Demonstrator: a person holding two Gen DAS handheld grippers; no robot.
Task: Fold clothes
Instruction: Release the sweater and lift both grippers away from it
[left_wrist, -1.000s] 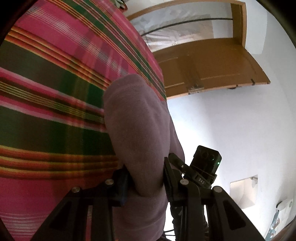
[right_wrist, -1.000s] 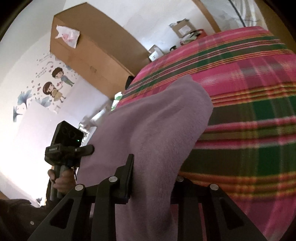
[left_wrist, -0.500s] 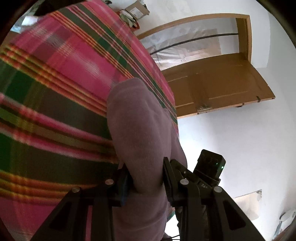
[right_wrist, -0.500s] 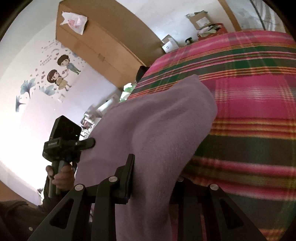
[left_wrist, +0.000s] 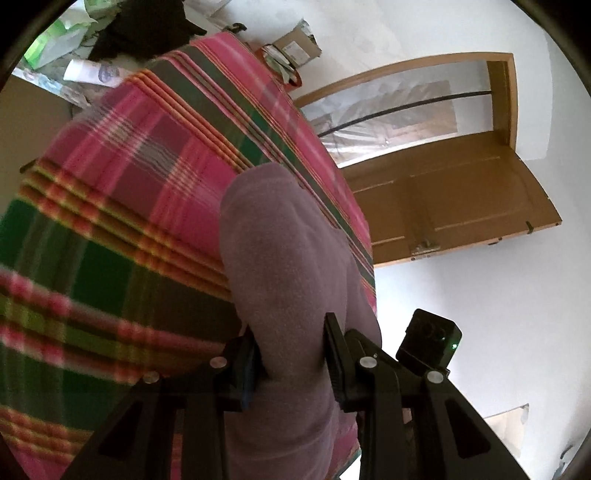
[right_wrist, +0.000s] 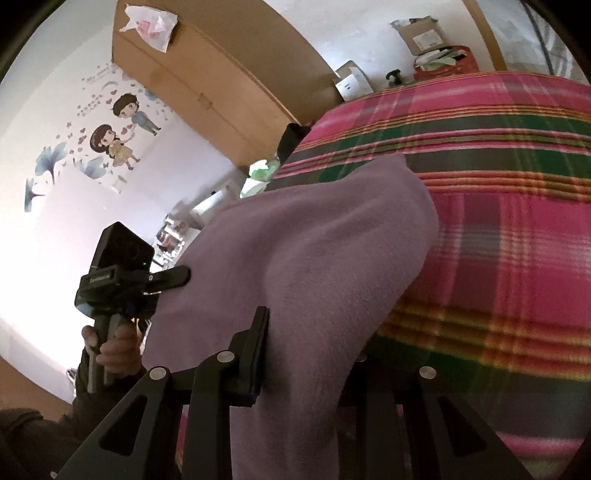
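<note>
A mauve fleece garment (left_wrist: 280, 258) (right_wrist: 303, 258) is stretched between both grippers above a bed with a pink, green and orange plaid blanket (left_wrist: 129, 177) (right_wrist: 517, 221). My left gripper (left_wrist: 291, 354) is shut on a thick bunch of the fleece near one edge. My right gripper (right_wrist: 306, 354) is shut on the other edge; its right finger is mostly hidden under the cloth. In the right wrist view a hand (right_wrist: 110, 347) holds the left gripper (right_wrist: 122, 273) at the left. The right gripper's camera block (left_wrist: 428, 339) shows in the left wrist view.
A wooden door (left_wrist: 443, 206) stands open by the bed's far side. A wooden wardrobe (right_wrist: 207, 85) with a plastic bag on top lines the wall. Cardboard boxes (right_wrist: 424, 33) and clutter lie beyond the bed's far end. Wall stickers (right_wrist: 114, 133) decorate the white wall.
Both grippers have travelled along the bed with the fleece still held; more of the blanket's far end and the clutter beyond it has come into view. Neither grip has altered.
</note>
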